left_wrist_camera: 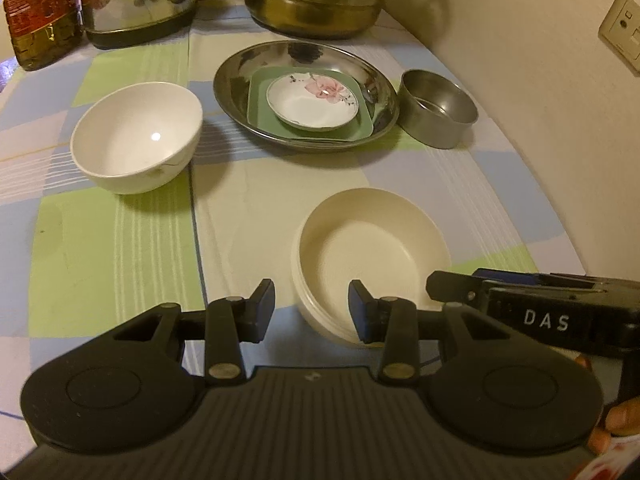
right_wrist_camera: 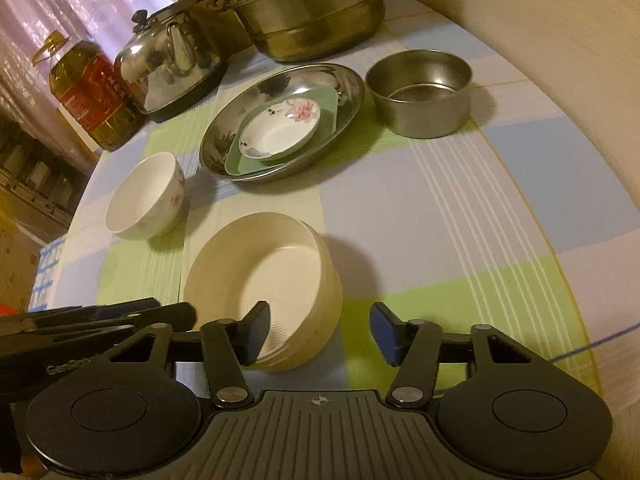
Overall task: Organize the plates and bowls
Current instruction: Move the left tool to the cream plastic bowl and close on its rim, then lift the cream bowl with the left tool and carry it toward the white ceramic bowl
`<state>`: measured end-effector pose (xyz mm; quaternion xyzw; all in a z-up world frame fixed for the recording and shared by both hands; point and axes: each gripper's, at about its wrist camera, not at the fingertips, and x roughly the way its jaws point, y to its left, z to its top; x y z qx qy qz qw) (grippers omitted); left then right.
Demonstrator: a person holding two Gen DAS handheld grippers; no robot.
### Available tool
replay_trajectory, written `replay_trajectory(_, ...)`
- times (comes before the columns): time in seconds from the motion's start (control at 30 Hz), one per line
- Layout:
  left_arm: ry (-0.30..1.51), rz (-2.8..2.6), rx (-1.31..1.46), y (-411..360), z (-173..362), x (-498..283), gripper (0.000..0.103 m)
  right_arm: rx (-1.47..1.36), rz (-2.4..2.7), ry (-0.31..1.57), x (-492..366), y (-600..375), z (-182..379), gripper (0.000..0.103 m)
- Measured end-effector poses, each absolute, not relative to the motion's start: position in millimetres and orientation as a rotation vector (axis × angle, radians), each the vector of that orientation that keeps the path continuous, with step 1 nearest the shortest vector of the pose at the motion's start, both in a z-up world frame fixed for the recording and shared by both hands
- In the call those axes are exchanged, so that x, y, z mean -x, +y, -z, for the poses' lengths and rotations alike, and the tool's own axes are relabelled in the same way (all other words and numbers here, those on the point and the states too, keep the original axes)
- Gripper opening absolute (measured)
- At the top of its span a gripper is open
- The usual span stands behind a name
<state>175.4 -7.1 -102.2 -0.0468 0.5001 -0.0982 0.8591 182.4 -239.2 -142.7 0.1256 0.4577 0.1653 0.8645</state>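
A cream bowl (left_wrist_camera: 372, 256) (right_wrist_camera: 280, 264) with a ridged outer wall sits on the checked tablecloth, nearest to me. My left gripper (left_wrist_camera: 312, 310) is open at the bowl's near-left rim, with one finger over the inside and one outside, and neither pad presses. My right gripper (right_wrist_camera: 320, 332) is open astride the bowl's right wall, its left finger over the inside and a gap at its right pad. Farther back a white porcelain bowl (left_wrist_camera: 136, 136) (right_wrist_camera: 146, 196) stands alone. A steel plate (left_wrist_camera: 228, 80) (right_wrist_camera: 212, 148) holds a green square plate (left_wrist_camera: 260, 112) (right_wrist_camera: 240, 164) and a floral saucer (left_wrist_camera: 312, 100) (right_wrist_camera: 280, 132).
A round steel container (left_wrist_camera: 438, 108) (right_wrist_camera: 420, 92) stands right of the steel plate. A large steel pot (left_wrist_camera: 316, 4) (right_wrist_camera: 312, 16), a kettle (left_wrist_camera: 140, 0) (right_wrist_camera: 168, 68) and an oil bottle (left_wrist_camera: 36, 12) (right_wrist_camera: 92, 96) line the back. A wall (left_wrist_camera: 540, 80) with a socket (left_wrist_camera: 622, 32) runs close along the right.
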Motion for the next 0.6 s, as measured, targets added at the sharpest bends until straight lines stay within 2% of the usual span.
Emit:
replay_trajectory(0.47, 1.08, 0.21, 0.086, -10, 116, -191, 0.029, -0.222, -0.35, 0.959, -188, -231, 148, 0.023)
replay_trajectory(0.6, 1.096, 0.217, 0.094, -11, 121, -194, 0.018, -0.216, -0.346, 0.954, -188, -230, 149, 0.018)
